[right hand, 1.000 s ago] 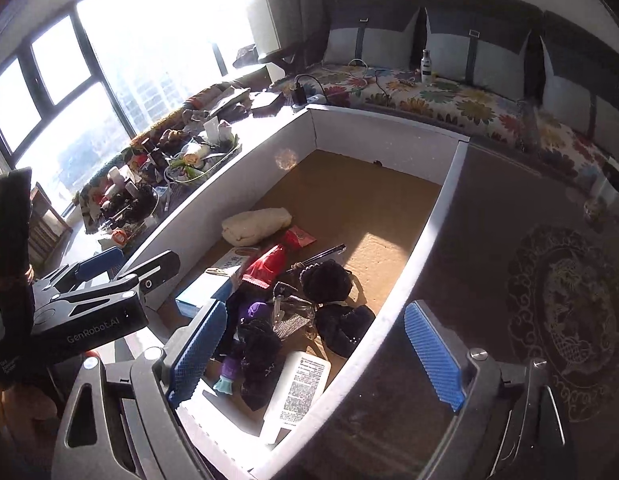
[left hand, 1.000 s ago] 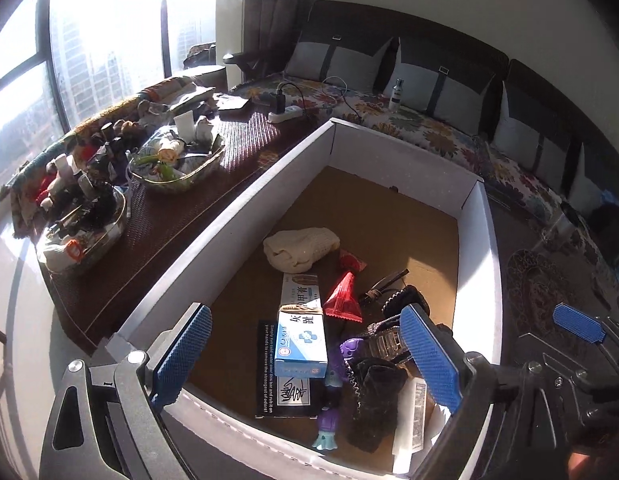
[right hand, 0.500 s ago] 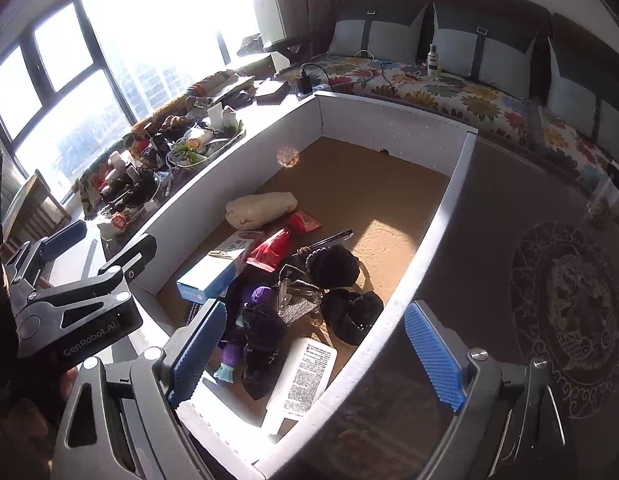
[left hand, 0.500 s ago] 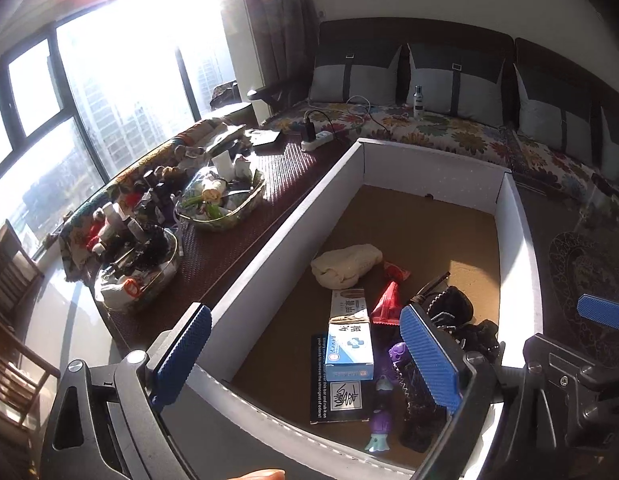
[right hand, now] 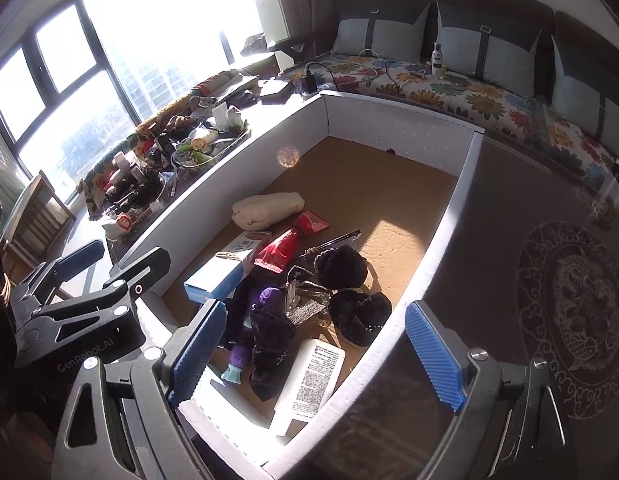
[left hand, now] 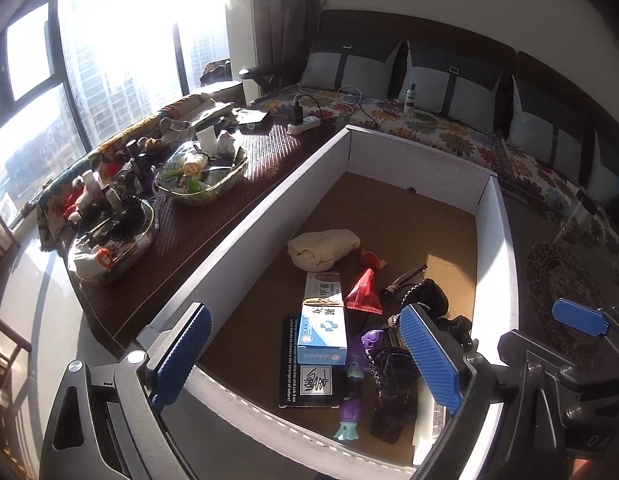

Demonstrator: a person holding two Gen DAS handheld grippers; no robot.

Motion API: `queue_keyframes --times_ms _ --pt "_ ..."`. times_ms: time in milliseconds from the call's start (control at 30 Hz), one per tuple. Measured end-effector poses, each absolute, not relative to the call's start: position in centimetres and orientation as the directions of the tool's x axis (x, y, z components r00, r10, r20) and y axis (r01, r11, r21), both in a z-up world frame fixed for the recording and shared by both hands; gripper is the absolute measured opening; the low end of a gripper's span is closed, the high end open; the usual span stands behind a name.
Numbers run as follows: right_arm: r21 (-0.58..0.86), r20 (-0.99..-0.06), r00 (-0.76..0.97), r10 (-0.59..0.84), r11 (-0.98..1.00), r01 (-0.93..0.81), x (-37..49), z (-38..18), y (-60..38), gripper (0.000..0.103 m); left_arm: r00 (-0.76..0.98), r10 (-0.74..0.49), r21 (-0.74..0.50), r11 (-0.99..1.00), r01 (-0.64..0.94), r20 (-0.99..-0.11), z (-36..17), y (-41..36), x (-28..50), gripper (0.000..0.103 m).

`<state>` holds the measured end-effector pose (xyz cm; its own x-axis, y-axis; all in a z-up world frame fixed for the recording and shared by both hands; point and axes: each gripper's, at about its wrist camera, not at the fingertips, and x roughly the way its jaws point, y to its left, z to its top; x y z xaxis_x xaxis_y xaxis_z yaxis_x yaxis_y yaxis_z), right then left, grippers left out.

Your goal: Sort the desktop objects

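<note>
A white-walled box (left hand: 245,236) with a brown floor holds the clutter. Inside lie a blue-and-white carton (left hand: 323,320), a red packet (left hand: 363,294), a cream cloth (left hand: 323,248), a black card (left hand: 307,376), a purple toy (left hand: 351,416) and black fuzzy pieces (right hand: 343,266). A white labelled bottle (right hand: 313,384) rests at the near corner. My left gripper (left hand: 305,360) hangs open above the box's near edge and holds nothing. My right gripper (right hand: 315,356) is open over the near right corner, its jaws straddling the wall, gripping nothing.
Two glass bowls of small items (left hand: 201,180) (left hand: 113,240) stand on the dark table left of the box. A power strip (left hand: 303,124) lies behind them. A floral sofa (right hand: 449,88) runs along the back, and a round patterned mat (right hand: 577,320) lies right of the box.
The left gripper has tilted up a little, so more window and sofa show. Things in the box lie as before. Both grippers stay open.
</note>
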<state>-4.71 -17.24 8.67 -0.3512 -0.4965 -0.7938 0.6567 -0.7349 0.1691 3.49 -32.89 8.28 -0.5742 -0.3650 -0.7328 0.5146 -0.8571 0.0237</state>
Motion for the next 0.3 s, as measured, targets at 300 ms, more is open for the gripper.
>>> queue_keyframes --times_ms 300 --pt "0.182 -0.787 -0.349 -0.508 -0.733 0.655 -4.8 8.8 -17.2 0.091 -0.597 -0.393 0.040 -0.856 0.516 -0.700 8.7 -31.8 3.9 0.096"
